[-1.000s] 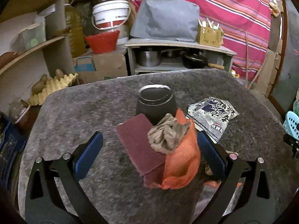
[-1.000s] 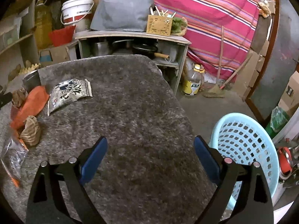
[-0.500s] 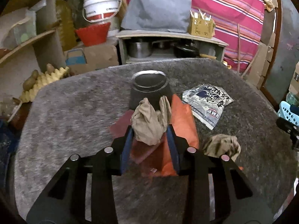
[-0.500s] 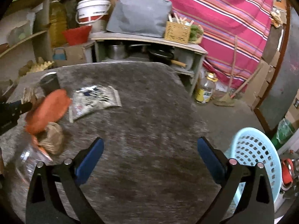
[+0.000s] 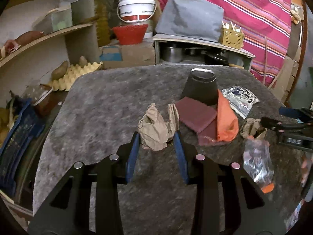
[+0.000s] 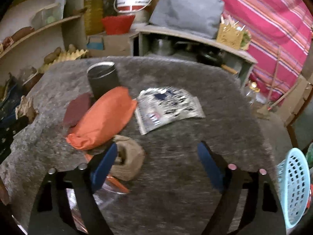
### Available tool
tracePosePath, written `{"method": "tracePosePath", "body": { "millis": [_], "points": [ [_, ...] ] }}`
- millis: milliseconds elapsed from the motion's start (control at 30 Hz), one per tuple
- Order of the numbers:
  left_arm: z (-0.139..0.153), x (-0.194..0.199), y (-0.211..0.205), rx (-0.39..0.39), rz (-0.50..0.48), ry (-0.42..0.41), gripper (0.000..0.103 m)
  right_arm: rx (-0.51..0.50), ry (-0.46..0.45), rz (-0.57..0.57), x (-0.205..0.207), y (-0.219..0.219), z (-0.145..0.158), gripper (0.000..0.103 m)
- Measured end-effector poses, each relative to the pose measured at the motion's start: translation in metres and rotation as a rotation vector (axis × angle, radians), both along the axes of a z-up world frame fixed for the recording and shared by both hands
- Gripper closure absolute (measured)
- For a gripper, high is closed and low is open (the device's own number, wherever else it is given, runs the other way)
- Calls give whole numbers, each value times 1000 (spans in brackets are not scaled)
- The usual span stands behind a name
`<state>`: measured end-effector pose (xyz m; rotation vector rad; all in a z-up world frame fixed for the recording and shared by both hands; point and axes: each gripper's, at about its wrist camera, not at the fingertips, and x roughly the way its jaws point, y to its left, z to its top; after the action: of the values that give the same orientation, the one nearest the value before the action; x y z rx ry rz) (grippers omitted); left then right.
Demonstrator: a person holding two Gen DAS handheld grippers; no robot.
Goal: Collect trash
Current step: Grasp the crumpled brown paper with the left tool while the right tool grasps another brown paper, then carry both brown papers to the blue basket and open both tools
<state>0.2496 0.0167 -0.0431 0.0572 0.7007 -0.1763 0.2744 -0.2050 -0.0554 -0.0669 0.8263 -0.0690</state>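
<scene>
While our left gripper [image 5: 157,140] pinches one crumpled brown paper [image 5: 154,131] above the surface [image 5: 97,107], our right gripper [image 6: 156,156] is closing around a second wad [image 6: 127,158] beside its left finger. No trash has reached the blue basket [image 6: 295,188] far right; orange bag [image 6: 103,117], foil wrapper [image 6: 168,105] remain ahead.

two paper wads [image 5: 154,133] [image 6: 128,157] (crumpled), one cup [image 5: 201,86], one wrapper [image 5: 239,98]

White bucket [image 5: 137,7] above red bowl [image 5: 130,33]; grey cushion [image 5: 188,16] on shelf unit; striped pink cloth [image 5: 260,9] behind
</scene>
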Motion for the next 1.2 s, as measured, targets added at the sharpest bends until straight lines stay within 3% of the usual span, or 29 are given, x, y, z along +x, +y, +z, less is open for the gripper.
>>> {"method": "tracePosePath", "body": {
  "millis": [33,133,167,400,567,967,1200],
  "points": [
    [0,-2,1,0,4,-1,68,5,21,8,3,4,-7,27],
    [0,-10,3,-5,11,0,68,74,53,36,8,6,-19,53],
    [1,-12,2,-4,11,0,68,96,58,46,8,6,-21,67],
    [18,-25,-28,2,-17,-29,68,109,-62,38,-17,-19,2,67],
    [33,-33,-73,-3,-77,-55,68,93,-124,-17,-44,-79,28,67],
    [48,-68,-257,-26,-337,-105,68,49,-182,-322,-145,-287,53,67],
    [37,-94,-362,-37,-489,-97,68,52,-166,-431,-184,-360,41,67]
  ]
}}
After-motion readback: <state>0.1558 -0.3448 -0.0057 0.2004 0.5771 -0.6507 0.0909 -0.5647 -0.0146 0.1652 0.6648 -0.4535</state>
